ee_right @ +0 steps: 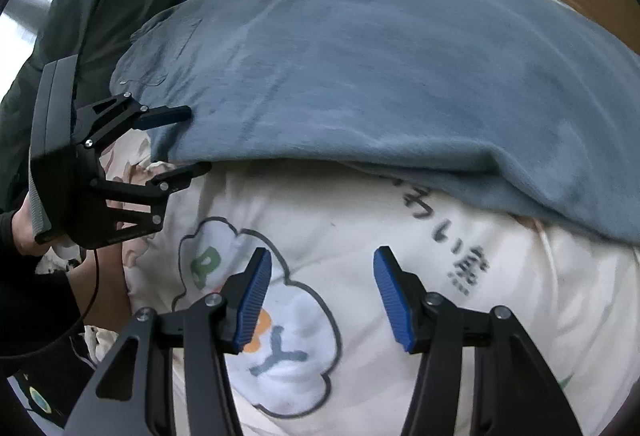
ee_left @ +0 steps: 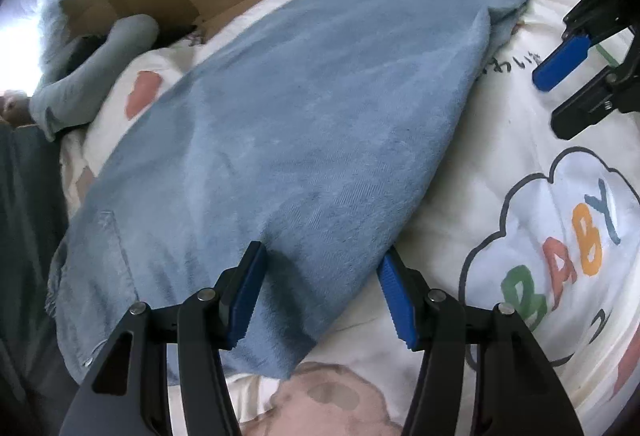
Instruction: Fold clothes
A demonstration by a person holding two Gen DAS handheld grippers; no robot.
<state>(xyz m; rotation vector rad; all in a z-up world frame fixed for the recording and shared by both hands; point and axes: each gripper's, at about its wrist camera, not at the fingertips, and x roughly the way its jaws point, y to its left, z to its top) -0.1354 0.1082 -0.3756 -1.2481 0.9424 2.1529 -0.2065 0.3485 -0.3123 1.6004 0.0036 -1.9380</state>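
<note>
One soft blue folded cloth (ee_left: pixel 280 124) lies on one cream cartoon blanket (ee_right: pixel 360 220), its edge between the left gripper's (ee_left: pixel 322 290) apart jaws, while the right gripper's (ee_right: pixel 322 290) jaws are apart and hold nothing.

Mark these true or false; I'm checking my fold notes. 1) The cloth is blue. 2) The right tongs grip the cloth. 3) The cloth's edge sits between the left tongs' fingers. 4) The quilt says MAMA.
1) True: the cloth is blue.
2) False: the right tongs are open over the quilt, short of the cloth.
3) True: the left tongs straddle its near edge.
4) False: the quilt reads BABY.
</note>
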